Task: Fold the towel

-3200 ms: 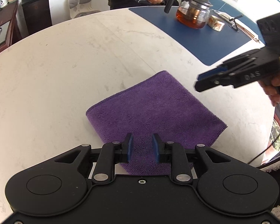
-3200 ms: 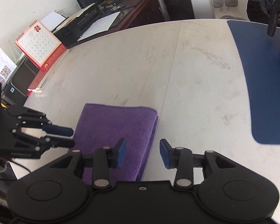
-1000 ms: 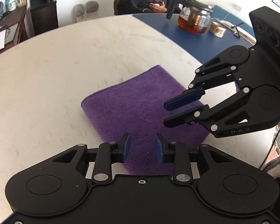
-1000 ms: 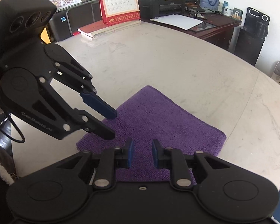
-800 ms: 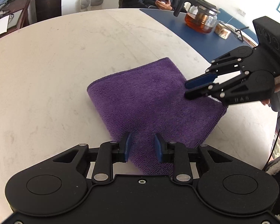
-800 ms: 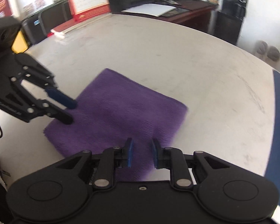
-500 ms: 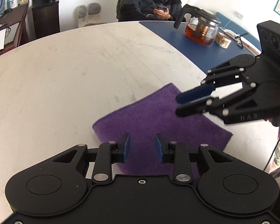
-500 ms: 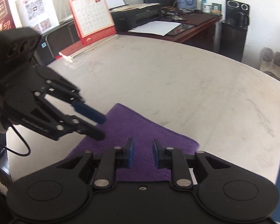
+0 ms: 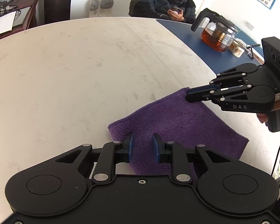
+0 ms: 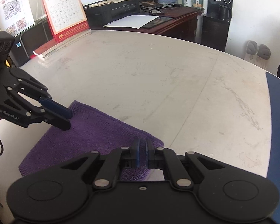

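Towel (image 9: 179,123), purple terry, lies flat on the pale marble desk (image 9: 80,71), already doubled into a thick rectangle near the desk's edge at your side; in the left wrist view it sits at about 5 o'clock from the desk's middle. It looks soft, light and limp, with a grippy pile: it will sag and drag rather than slide, and layers may separate if you pinch only the top one. Take it at the corners, catching every layer.

Your right claw (image 9: 188,95) has just been closing and is now clenched on the towel's far corner, at 2 o'clock from the cloth's middle in the left wrist view; the right wrist view shows purple pile squeezed between its blue pads (image 10: 138,154). Your left claw (image 9: 141,145) is released, jaws narrowly apart over the near-left corner, at about 8 o'clock on the cloth, with nothing pinched; whether the tips touch the pile I cannot tell.

My guess is you close the left on that corner next, then carry both corners across together.

Farther off, at 1 o'clock, a glass teapot (image 9: 217,35) stands on a blue mat (image 9: 192,39), well apart from the cloth.
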`<state>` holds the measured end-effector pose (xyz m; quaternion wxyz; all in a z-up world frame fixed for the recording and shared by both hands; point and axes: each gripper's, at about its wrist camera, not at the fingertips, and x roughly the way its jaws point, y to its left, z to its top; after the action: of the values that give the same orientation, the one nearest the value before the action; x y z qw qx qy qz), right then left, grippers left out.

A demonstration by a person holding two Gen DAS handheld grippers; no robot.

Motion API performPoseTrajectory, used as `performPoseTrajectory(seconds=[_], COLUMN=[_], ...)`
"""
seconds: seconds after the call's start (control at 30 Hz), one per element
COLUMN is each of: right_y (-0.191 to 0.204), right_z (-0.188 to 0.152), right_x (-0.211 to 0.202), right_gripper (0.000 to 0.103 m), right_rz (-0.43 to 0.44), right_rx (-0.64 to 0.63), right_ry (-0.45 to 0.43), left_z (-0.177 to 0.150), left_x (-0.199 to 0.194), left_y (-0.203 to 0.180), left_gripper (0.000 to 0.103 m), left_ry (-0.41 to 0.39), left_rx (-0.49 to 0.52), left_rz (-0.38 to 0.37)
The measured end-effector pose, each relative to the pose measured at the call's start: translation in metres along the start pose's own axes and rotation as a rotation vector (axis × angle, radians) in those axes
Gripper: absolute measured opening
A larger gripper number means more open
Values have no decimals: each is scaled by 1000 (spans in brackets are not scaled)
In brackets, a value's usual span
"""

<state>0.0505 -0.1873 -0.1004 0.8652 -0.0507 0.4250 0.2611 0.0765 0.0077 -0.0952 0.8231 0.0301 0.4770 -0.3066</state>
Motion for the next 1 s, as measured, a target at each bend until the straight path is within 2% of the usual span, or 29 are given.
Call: performPoseTrajectory(seconds=[0.13,0.23,0.4,0.53,0.67,0.8,0.93,1.0], right_y=[15,25,-1,-9,20,62,82,80], right_z=[12,13,9,7,0,-24,-49,-63], right_x=[4,19,14,-7,-30,-34,-33,-40], right_gripper=[7,7,9,10,12,12,12,12], right_rz=[49,63,-14,-55,11,88,80,52], right_rx=[-34,-86,-1,23,-37,-120,-171,-174], right_ry=[-33,-13,-21,-35,-57,-12,36,25], left_z=[10,13,4,3,-2,-21,-49,-62], left_x=[7,13,3,-9,-27,-28,-15,-19], left_y=[-5,0,17,12,-7,-46,-65,-62], left_gripper=[26,25,23,24,25,25,25,26], left_ry=[-5,-18,-39,-46,-67,-26,38,13], left_rx=[49,31,-45,-40,-7,79,129,106], left_rz=[9,4,2,56,16,-71,-68,-70])
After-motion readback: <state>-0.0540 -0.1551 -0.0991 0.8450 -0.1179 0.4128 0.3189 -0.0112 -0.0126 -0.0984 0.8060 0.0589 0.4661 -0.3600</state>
